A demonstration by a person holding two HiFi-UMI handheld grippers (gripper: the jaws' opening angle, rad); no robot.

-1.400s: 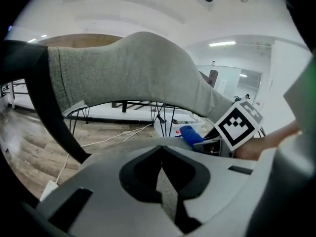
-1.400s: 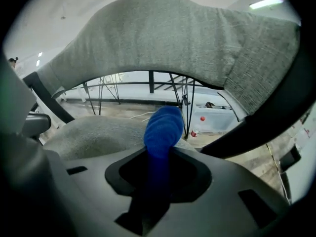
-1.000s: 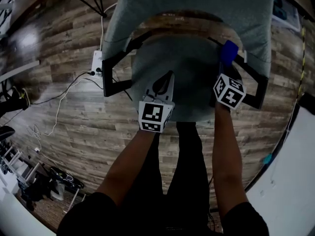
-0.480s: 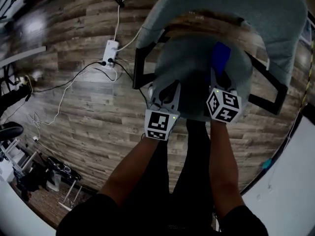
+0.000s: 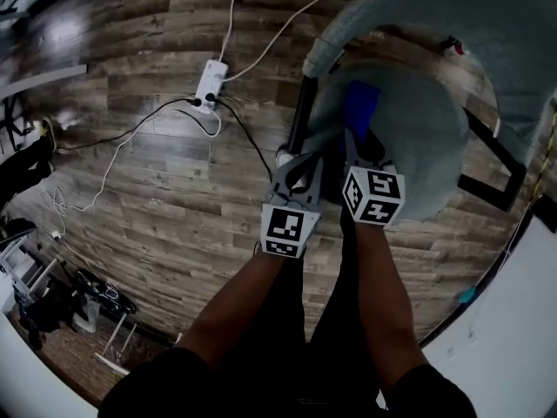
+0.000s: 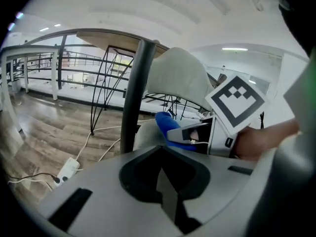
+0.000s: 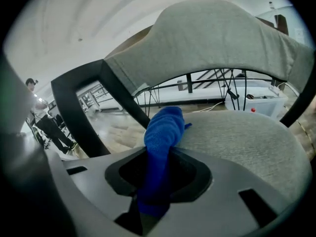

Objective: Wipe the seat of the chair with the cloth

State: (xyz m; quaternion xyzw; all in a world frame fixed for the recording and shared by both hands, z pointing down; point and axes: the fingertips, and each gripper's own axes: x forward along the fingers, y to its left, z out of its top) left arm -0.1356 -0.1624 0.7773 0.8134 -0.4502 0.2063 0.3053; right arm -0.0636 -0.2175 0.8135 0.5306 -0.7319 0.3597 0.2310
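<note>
In the head view the right gripper point(image 5: 355, 143) reaches over the near-left part of the grey seat point(image 5: 422, 142) of the chair point(image 5: 418, 7), with the blue cloth point(image 5: 360, 104) lying on the seat just past its tips. The left gripper point(image 5: 300, 162) hangs beside it at the seat's left edge, above the wooden floor point(image 5: 157, 190), well apart from the power strip point(image 5: 211, 84). In the left gripper view its 2 jaws meet along 1 seam with nothing between them, so it carries nothing; past them stand a black arm post point(image 6: 133, 98) and the cloth in the other gripper. In the right gripper view the jaws are clamped on the cloth's near end, and its bunched far end rests on the seat's left margin, under the curved backrest point(image 7: 217, 33). The step in hand looks like the wiping itself, at or near the left end of a stroke. The next move probably calls for pressing the cloth down and drawing it rightward across the uncovered fabric, keeping the jaws tight so that it doesn't slip out.
</note>
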